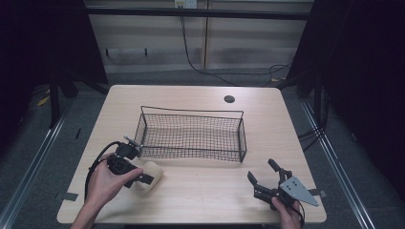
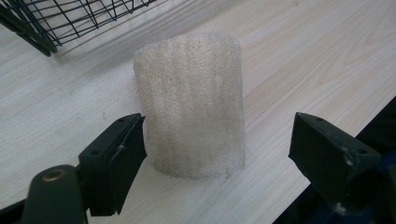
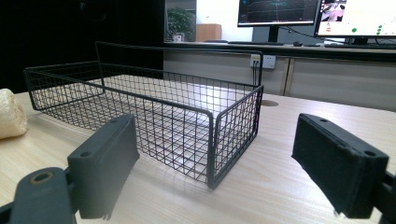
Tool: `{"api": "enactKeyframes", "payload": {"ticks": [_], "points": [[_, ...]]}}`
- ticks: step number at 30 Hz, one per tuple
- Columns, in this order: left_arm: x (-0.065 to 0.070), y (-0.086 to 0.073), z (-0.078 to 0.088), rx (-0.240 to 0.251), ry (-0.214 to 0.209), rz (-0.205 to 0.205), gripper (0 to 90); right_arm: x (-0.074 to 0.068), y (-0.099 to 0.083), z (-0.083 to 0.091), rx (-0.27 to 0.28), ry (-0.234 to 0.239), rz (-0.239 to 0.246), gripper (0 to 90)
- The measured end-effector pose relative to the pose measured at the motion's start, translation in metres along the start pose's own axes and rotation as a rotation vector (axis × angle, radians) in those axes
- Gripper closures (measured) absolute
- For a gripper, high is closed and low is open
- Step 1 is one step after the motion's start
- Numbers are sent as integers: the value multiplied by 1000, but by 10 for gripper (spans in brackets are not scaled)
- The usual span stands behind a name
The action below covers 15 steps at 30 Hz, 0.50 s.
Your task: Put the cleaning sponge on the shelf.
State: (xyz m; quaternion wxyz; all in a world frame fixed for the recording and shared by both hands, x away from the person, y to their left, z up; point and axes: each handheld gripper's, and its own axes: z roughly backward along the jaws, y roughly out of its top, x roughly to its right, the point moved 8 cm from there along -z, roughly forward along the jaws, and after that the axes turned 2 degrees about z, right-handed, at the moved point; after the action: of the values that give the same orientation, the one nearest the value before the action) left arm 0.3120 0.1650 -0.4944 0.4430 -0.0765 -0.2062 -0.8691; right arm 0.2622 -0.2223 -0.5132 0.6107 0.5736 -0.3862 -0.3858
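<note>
Loofah (image 2: 191, 105) looks light, soft, springy; grip mid-body. Left gripper (image 2: 217, 154) fingers open astride it; right gripper (image 3: 229, 172) fingers open, idle at 5 o'clock on tabletop (image 1: 200, 191).

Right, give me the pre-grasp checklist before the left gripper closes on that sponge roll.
1. Left gripper open: ok.
2. Sponge roll between its jaws: ok, one jaw close beside it, the other apart.
3. Roll resting on the table, clear of the edge: ok.
4. Wire basket empty, ready to receive: ok.
5. Right gripper open and away from the roll: ok.
6. Roll's firmness under a squeeze: cannot tell.
</note>
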Motion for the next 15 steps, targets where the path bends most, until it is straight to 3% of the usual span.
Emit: {"api": "enactKeyframes", "payload": {"ticks": [8,11,15], "points": [[-4,0,-7,-26,24,9,182,0,0,0,0,1,0,136],[-7,-1,-10,-46,60,2,185,0,0,0,0,3,2,136],[-9,-1,-15,-67,73,5,192,0,0,0,-1,6,2,136]]}}
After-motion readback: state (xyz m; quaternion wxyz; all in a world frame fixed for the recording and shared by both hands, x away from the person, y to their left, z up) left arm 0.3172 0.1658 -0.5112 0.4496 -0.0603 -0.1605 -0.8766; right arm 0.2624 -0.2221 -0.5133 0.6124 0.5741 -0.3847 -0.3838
